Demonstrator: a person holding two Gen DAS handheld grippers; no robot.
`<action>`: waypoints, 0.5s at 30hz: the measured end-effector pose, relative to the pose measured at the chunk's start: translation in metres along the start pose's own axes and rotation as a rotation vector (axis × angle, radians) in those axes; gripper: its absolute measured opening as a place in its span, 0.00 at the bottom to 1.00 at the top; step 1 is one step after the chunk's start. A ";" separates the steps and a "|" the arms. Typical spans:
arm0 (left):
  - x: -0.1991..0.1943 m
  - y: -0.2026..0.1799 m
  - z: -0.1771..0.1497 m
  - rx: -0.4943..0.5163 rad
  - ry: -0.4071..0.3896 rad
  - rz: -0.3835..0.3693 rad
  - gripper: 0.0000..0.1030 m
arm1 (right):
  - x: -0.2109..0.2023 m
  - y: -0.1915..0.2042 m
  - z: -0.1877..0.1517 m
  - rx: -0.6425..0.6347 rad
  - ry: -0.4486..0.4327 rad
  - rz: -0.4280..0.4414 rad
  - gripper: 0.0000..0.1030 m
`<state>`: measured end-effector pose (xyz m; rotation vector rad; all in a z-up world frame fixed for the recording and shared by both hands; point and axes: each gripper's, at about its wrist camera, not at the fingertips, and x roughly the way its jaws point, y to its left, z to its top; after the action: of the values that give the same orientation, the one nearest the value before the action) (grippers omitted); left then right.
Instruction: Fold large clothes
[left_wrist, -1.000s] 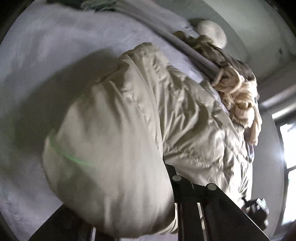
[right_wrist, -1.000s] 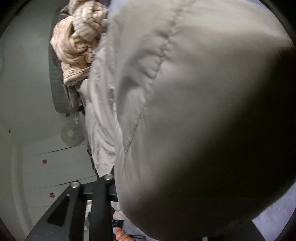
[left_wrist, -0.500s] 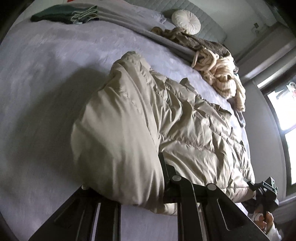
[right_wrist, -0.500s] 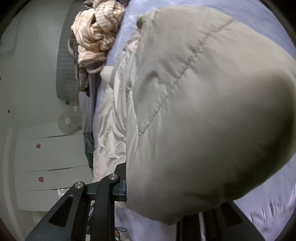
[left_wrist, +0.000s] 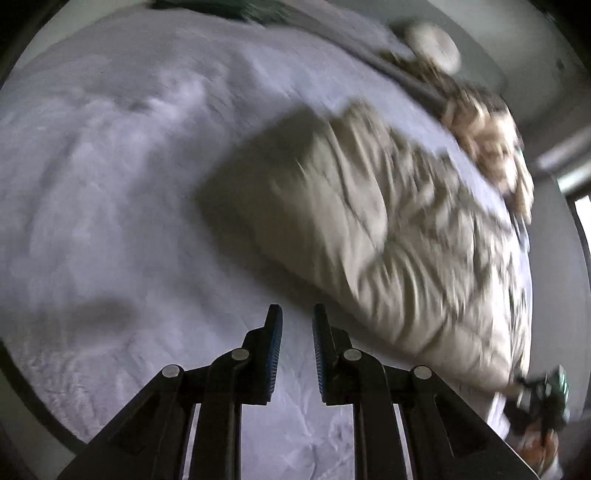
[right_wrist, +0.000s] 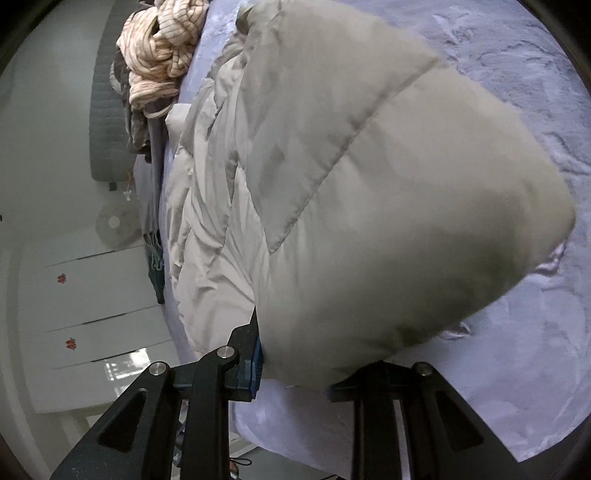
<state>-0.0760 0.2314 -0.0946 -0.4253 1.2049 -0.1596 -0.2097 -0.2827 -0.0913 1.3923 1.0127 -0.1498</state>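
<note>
Lengthwise, beige puffer jacket (right_wrist: 369, 184) — long axis toward striped clothes heap (right_wrist: 162, 55)

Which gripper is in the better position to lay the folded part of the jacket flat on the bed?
Right. The right gripper holds the jacket; the left gripper is open and holds nothing over the bed.

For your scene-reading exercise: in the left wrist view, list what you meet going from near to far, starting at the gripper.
Left gripper, jaws apart and empty → bare bedsheet → beige puffer jacket → striped cream clothes pile → round white cushion.
</note>
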 end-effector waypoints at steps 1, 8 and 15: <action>-0.002 0.003 0.005 -0.023 -0.011 -0.013 0.32 | -0.003 0.001 0.002 -0.004 -0.002 -0.016 0.38; 0.032 0.019 0.049 -0.132 0.016 -0.131 0.94 | -0.006 -0.001 -0.002 0.000 -0.011 -0.006 0.63; 0.098 0.022 0.070 -0.253 0.107 -0.214 0.44 | 0.016 -0.015 -0.004 0.138 -0.041 0.057 0.66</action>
<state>0.0222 0.2343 -0.1683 -0.7765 1.2888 -0.2170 -0.2120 -0.2756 -0.1123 1.5364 0.9418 -0.2085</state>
